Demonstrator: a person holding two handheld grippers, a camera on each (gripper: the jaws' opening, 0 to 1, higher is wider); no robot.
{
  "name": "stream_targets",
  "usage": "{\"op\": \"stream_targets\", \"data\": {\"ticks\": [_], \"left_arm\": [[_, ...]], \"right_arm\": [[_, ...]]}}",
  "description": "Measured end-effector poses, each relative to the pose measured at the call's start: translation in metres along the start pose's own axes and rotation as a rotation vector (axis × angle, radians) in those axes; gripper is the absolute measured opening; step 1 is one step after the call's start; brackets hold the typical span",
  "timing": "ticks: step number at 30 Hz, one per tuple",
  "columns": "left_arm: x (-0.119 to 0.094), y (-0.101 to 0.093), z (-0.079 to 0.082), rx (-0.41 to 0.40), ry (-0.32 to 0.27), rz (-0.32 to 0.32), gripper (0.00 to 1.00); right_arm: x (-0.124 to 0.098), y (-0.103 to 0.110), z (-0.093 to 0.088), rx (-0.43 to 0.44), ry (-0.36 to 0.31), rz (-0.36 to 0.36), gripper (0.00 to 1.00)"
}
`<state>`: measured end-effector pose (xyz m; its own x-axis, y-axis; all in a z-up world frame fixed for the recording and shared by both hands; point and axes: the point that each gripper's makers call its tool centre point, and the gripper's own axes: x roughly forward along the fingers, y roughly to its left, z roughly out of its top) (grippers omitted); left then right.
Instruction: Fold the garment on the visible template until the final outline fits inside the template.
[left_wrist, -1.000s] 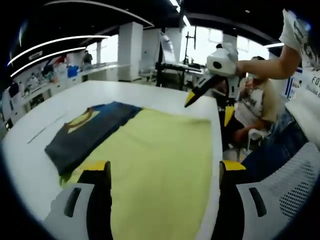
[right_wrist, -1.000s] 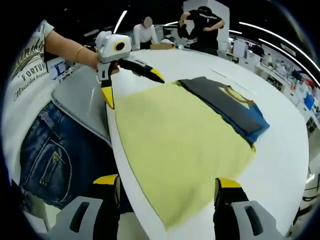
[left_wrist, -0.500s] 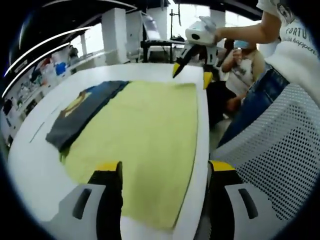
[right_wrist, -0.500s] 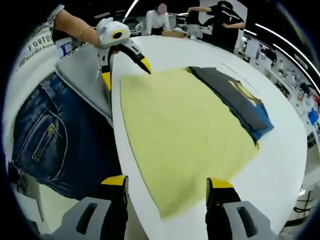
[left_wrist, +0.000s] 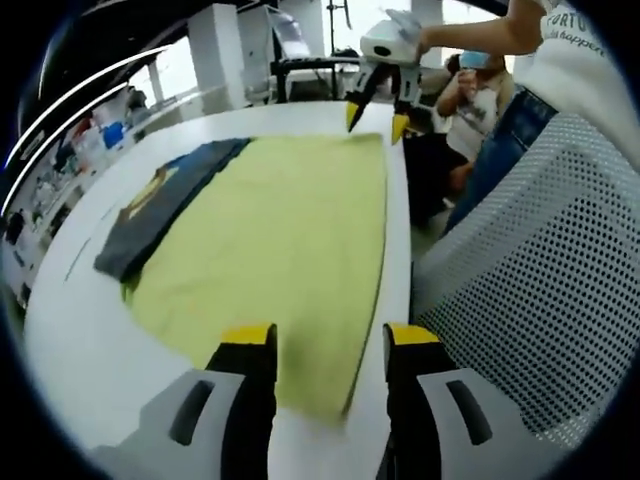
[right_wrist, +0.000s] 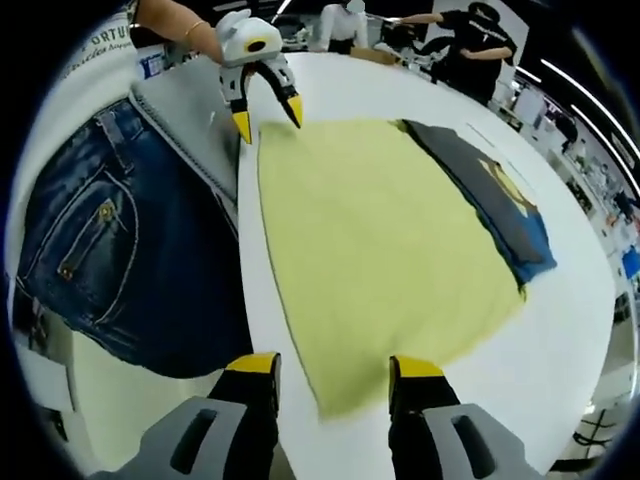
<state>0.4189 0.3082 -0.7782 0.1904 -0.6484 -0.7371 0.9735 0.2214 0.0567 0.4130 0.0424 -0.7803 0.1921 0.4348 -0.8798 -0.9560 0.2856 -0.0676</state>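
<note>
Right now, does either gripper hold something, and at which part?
Nothing is held. Both the left gripper and right gripper are open, each over a near corner of the yellow garment.

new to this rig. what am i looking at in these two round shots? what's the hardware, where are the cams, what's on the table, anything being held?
There is no robot here: a person holds a handheld two-jaw claw in each hand, and a fisheye camera rides on each, looking forward along its jaws. In the left gripper view, the left claw rises from the bottom, and the right claw appears at the far end. The right gripper view is the mirror: the right claw below, the left claw far off. On the white table lies a yellow garment spread flat, with a dark folded garment along its far edge. Both claws stand open over near-edge corners of the yellow garment; nothing is gripped yet.
</note>
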Motion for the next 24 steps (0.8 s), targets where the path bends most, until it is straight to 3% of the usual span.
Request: {"op": "stream_targets", "data": {"ticks": [5,9,17,24], "left_arm": [[0.0,0.0,-0.008,0.024,0.042,0.01,0.33],[0.0,0.0,-0.011,0.129,0.082,0.027,0.27],[0.003,0.0,-0.01,0.152,0.099,0.029,0.23],[0.004,0.001,-0.011,0.156,0.123,0.026,0.22]], "right_arm": [[0.003,0.0,-0.005,-0.029,0.031,0.003,0.33],[0.004,0.001,-0.008,-0.059,0.05,0.003,0.28],[0.006,-0.005,-0.016,-0.089,0.088,-0.003,0.19],[0.007,-0.001,-0.018,-0.106,0.103,0.023,0.19]]}}
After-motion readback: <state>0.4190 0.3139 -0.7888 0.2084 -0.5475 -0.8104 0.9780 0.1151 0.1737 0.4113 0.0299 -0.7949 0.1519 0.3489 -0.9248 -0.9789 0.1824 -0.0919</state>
